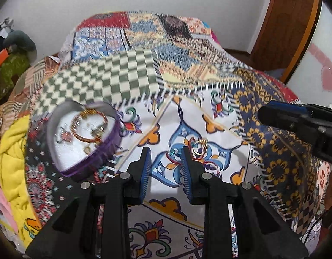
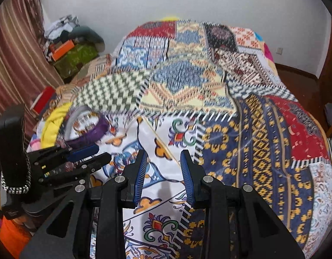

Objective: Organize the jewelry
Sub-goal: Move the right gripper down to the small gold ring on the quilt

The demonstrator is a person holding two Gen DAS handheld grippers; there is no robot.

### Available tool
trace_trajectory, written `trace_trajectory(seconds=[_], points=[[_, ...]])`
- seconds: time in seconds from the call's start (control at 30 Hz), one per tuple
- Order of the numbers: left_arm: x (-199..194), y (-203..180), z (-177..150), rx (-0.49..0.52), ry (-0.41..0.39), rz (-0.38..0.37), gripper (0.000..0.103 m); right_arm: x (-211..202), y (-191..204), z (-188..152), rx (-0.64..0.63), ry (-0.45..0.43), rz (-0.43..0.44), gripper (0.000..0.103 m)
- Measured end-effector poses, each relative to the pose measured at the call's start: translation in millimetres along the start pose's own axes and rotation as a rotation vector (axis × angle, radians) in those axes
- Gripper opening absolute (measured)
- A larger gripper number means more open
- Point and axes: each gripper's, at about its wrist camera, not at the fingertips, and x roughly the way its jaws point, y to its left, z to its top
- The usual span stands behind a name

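A purple heart-shaped box point(image 1: 88, 142) with a white inside lies on the patchwork bedspread point(image 1: 209, 116), to the left. It holds an orange-gold bracelet point(image 1: 90, 125) and small pieces. Gold rings point(image 1: 199, 147) lie on the bedspread just beyond my left gripper's right fingertip. My left gripper point(image 1: 166, 153) is open and empty above the cloth. My right gripper point(image 2: 163, 157) is open and empty; it also shows in the left wrist view point(image 1: 295, 118) at the right. The box shows in the right wrist view point(image 2: 88, 129), beyond the left gripper point(image 2: 88, 153).
A yellow blanket point(image 1: 12, 161) lies left of the box. Piled clothes and boxes point(image 2: 66, 49) sit by the wall at the far left, next to a striped curtain point(image 2: 15, 54). A wooden door point(image 1: 289, 21) stands at the far right.
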Motion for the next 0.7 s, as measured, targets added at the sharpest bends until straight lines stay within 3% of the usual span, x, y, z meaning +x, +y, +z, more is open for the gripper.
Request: trace_trajectory(seconds=[0.2, 0.57, 0.6, 0.7], points=[[23.9, 1.1, 0.9, -0.006, 0.044, -0.022, 0.028, 15.9, -2.4, -7.8, 0.001, 0.047, 0.014, 0.029], [40.6, -10.7, 3.9, 0.049, 0.047, -0.012, 0.027, 28.9, -13.7, -13.1, 0.039, 0.078, 0.033, 0.029], [40.8, -11.5, 3.7, 0.054, 0.047, -0.013, 0.026, 29.6, -13.4, -13.4, 0.039, 0.08, 0.033, 0.029], [40.3, -14.2, 2.6, 0.069, 0.044, -0.018, 0.011, 29.4, -11.8, -14.6, 0.037, 0.082, 0.035, 0.029]])
